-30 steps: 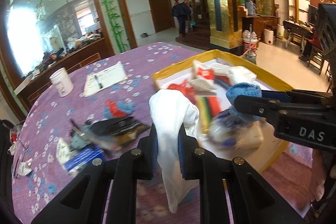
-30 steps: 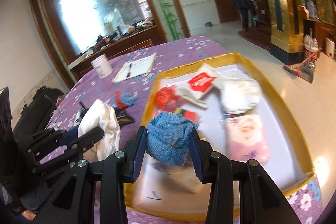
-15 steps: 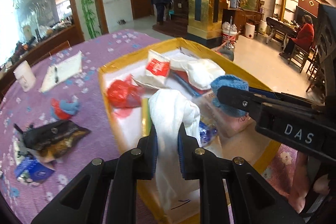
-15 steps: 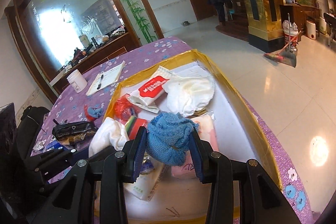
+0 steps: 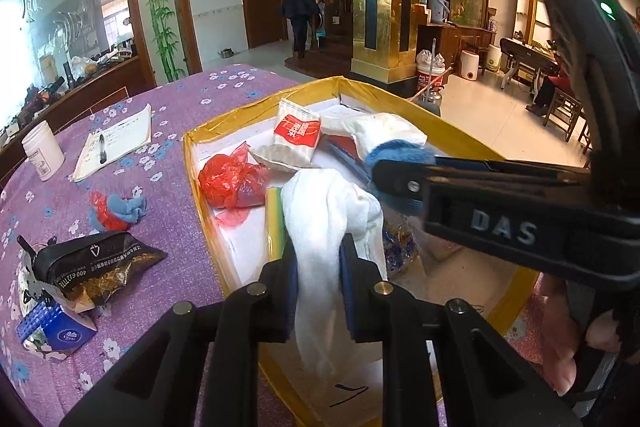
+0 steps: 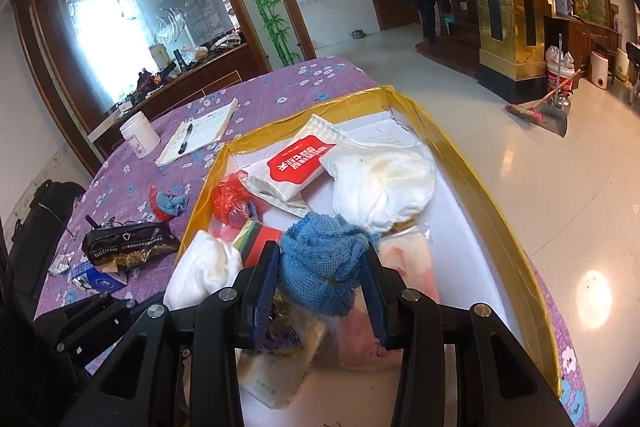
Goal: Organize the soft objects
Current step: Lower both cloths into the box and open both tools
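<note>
White cloth [image 5: 320,227] hung squeezed in the left gripper [image 5: 318,291] over the yellow-edged box [image 6: 472,163], and the right gripper [image 6: 320,291] pinched a blue cloth [image 6: 320,259] there too. "DAS" showed on the right gripper's side (left view only). Only the right view showed the broom [image 6: 536,111].

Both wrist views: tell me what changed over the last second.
Both hands carried their loads from the purple cloth's side over the yellow-rimmed box. The left gripper still clamps the white cloth; the right gripper still clamps the blue knitted cloth. Nothing was released; the box's contents stayed put.
</note>
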Tool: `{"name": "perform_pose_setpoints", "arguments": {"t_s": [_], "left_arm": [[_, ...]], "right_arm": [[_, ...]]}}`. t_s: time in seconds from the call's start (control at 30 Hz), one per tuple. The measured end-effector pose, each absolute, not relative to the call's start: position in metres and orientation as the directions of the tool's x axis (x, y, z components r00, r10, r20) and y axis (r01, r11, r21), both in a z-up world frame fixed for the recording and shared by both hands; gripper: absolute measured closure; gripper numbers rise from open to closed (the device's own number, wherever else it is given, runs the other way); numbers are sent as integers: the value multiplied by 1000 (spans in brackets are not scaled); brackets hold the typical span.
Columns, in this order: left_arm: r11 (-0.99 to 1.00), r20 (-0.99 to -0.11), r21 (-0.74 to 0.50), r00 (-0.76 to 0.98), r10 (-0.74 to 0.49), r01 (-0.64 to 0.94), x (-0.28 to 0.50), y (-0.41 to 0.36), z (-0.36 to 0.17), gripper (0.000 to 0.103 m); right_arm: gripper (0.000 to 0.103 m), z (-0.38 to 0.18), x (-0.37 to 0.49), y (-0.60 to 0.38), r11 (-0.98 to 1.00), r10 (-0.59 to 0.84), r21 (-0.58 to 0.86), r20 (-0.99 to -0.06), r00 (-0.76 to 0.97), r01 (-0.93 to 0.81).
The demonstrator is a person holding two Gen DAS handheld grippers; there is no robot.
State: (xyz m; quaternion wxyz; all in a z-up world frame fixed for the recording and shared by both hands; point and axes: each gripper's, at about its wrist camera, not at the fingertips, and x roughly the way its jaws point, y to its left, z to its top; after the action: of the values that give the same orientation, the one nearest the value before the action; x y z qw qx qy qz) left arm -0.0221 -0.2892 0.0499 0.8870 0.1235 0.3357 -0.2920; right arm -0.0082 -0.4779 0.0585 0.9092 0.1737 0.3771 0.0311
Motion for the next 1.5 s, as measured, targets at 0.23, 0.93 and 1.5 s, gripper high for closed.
{"name": "perform_pose_setpoints", "arguments": {"t_s": [0.23, 0.93, 1.5], "left_arm": [[824, -685, -57, 578, -443, 564, -4, -284, 51, 84], [815, -637, 101, 666, -387, 571, -25, -296, 49, 84], [807, -587, 148, 707, -394, 572, -38, -295, 55, 52]], "right_arm": [[60, 55, 23, -474, 941, 172, 321, -720, 673, 103], [56, 50, 22, -471, 946, 168, 308, -738, 654, 104], [48, 59, 3, -471, 941, 158, 316, -723, 672, 119]]}}
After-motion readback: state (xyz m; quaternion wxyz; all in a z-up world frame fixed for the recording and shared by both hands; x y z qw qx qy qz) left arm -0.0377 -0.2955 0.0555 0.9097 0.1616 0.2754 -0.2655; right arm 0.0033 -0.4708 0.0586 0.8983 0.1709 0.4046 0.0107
